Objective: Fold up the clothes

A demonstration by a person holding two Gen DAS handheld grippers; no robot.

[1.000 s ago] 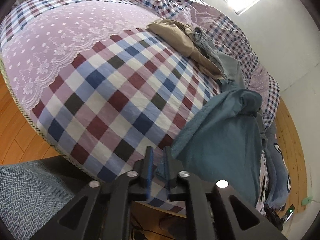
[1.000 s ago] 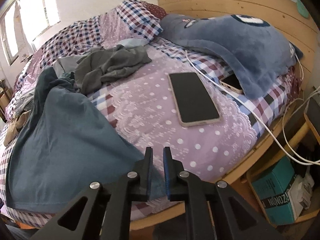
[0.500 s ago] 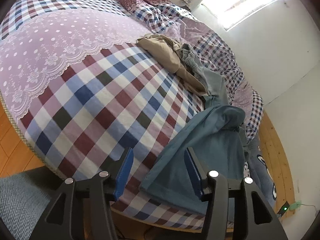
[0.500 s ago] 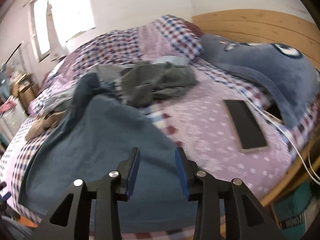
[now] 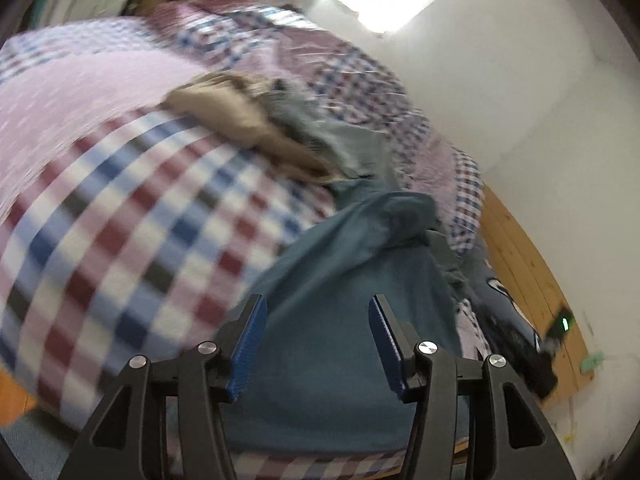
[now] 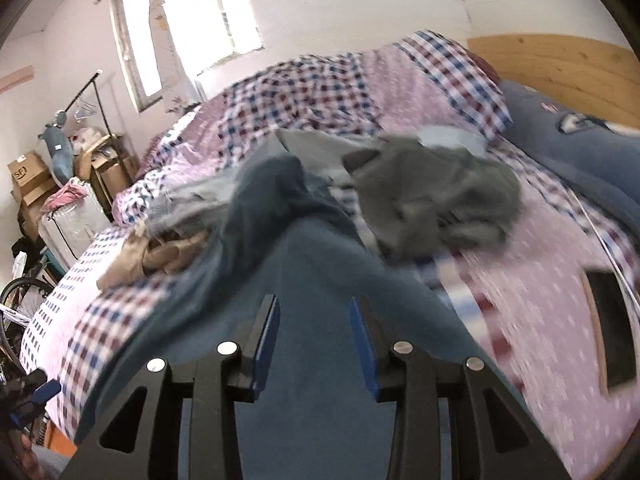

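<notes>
Both tools spread wide, nothing pinched: left tool [image 5: 316, 344] and right tool [image 6: 314, 340] hover over the near part of the teal garment [image 5: 332, 300], which lies on the bed's checked cover [image 5: 132, 216]. Best move, I'd say: take two hem corners evenly and pull the soft, limp cloth flat before creasing it. Its far end is bunched [image 6: 272, 184], so smooth that first. Beyond, a rumpled grey garment [image 6: 436, 200], a crumpled tan one [image 5: 232, 116], a flat dark phone [image 6: 612, 332] on dotted pink fabric
</notes>
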